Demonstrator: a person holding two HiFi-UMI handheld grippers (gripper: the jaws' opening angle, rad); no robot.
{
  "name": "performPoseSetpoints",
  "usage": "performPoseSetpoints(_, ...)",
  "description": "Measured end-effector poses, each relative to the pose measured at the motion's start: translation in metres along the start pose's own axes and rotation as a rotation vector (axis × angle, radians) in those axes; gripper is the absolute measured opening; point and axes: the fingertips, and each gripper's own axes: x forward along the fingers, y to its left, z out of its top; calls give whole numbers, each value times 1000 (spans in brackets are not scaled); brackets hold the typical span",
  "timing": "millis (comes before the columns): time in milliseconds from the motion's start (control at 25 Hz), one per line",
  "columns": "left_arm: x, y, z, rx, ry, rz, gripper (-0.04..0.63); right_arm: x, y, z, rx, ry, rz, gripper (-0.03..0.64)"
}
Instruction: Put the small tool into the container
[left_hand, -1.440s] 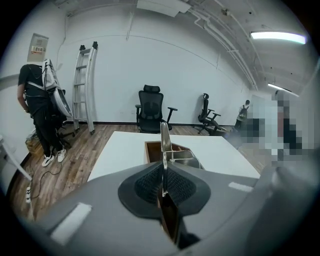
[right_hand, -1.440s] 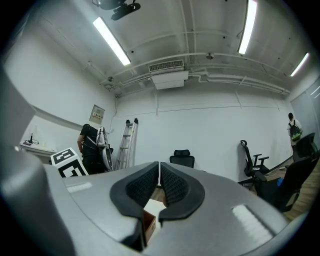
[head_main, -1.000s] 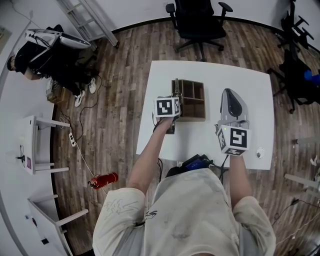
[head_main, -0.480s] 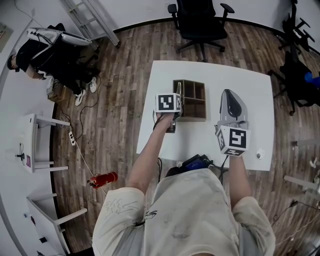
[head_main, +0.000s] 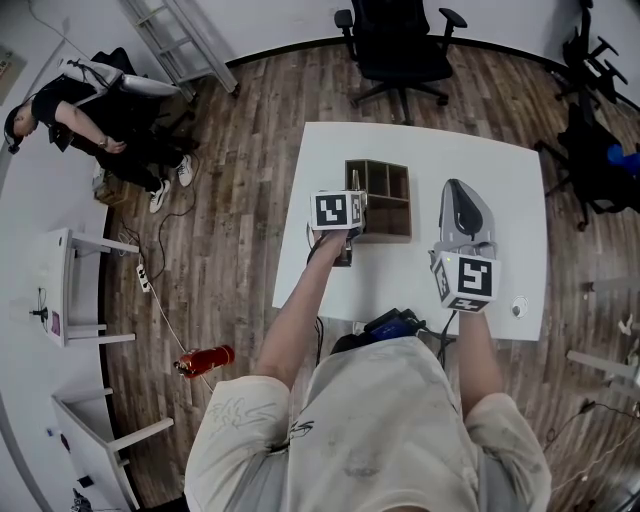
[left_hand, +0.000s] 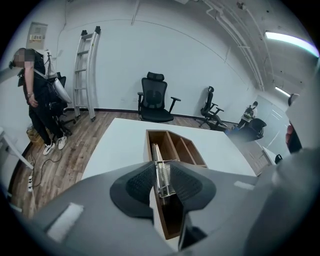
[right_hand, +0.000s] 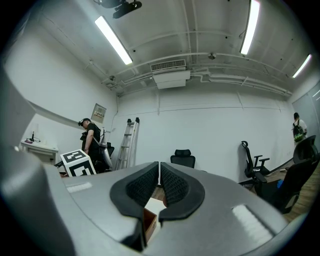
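The left gripper (left_hand: 161, 166), jaws just eased narrowly apart with the small tool (left_hand: 160, 179) between them at frame centre, should lift straight up so the tool settles into the container (left_hand: 176, 146). The right gripper (right_hand: 159, 174) is closed and empty.

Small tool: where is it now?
Left gripper view: small tool sits in the wooden container's leftmost compartment, between the left gripper's jaws, which have just been opening.

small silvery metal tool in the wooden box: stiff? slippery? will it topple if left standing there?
Small silvery metal tool: bare metal, so probably rigid and somewhat slippery. Its coil spring suggests it may spread as the left tongs, which have just been opening around it, let go. Slim and standing in the brown wooden box's left slot, it will likely lean on a wall.
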Motion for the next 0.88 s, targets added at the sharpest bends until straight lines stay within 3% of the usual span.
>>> performPoseSetpoints(160,-9,5,5,-1,-47,20,121,-3,2,2,-1,-1,1,15)
performPoseSetpoints(400,-43,17,33,-14,-265,96,80,-3,8,4,-5,-2,2,16)
performPoseSetpoints(600,-77,10,45,-28,-390,85,44,-9,13,16,-10,-1,4,17)
performPoseSetpoints(880,-103,-10,63,68,-555,88,18,-4,10,5,-15,1,8,16)
